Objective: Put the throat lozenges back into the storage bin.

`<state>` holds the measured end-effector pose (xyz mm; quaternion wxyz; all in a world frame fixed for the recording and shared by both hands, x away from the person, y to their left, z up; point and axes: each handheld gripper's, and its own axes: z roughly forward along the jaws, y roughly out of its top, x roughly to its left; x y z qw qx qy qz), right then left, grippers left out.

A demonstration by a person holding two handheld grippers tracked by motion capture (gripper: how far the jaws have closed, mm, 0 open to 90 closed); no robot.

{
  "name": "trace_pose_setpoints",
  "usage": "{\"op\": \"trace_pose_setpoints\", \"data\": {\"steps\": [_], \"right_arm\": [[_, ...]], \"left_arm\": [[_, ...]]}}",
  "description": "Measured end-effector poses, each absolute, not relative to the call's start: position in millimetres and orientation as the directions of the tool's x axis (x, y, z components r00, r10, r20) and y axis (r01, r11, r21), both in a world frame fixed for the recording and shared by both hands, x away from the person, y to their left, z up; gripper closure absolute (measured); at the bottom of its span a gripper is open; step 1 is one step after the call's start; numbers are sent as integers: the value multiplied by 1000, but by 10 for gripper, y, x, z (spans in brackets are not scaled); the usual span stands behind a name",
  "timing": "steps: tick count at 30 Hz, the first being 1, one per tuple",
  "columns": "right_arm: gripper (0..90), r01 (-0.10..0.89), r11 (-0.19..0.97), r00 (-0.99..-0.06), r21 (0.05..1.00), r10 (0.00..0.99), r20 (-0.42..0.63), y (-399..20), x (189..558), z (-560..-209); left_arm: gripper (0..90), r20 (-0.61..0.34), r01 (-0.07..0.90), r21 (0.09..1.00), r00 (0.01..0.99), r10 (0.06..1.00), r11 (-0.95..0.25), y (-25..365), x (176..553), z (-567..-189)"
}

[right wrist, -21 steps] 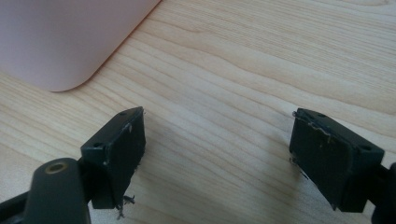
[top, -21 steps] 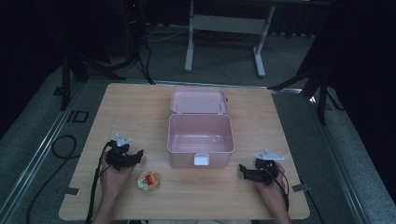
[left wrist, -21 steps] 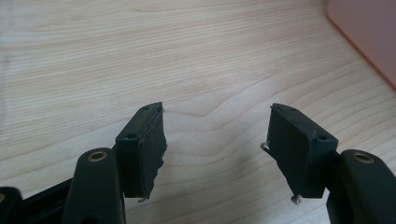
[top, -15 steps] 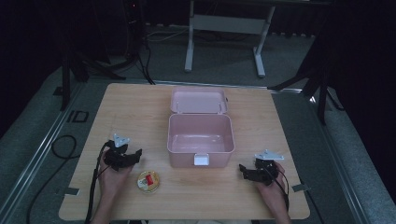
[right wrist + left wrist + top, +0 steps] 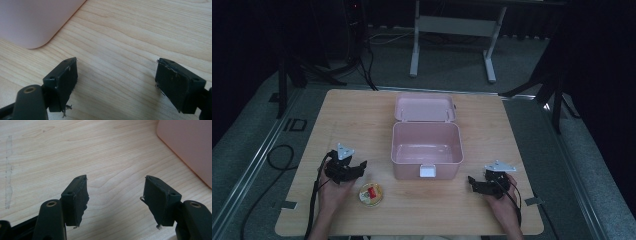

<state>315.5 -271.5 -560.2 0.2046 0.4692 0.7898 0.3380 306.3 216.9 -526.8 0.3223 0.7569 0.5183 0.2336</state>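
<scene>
A pink box (image 5: 427, 145) stands open at the table's middle, its lid (image 5: 424, 107) laid back behind it and a white latch (image 5: 427, 171) on its front. Nothing shows inside it. A small round yellow container with a red piece (image 5: 370, 194) lies near the front edge, left of the box. My left gripper (image 5: 359, 166) rests on the table just up-left of that container, open (image 5: 116, 192) with bare wood between its jaws. My right gripper (image 5: 472, 181) lies at the front right, open (image 5: 116, 77), and points toward the box's corner (image 5: 37, 22).
The wooden table (image 5: 362, 115) has free room on both sides of the box. A pale scuff (image 5: 8, 170) marks the wood left of my left gripper. Cables trail from both grippers off the front edge. A white desk frame (image 5: 452, 30) stands on the floor beyond the table.
</scene>
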Motion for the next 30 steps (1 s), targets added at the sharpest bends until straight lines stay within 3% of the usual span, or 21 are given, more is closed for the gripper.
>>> {"op": "trace_pose_setpoints", "data": {"steps": [30], "right_arm": [[179,602,332,-477,726,879,-6,-2713,3152,-5602]], "left_arm": [[367,22,632,698,451,892,-337,2209,2940,-5078]]}}
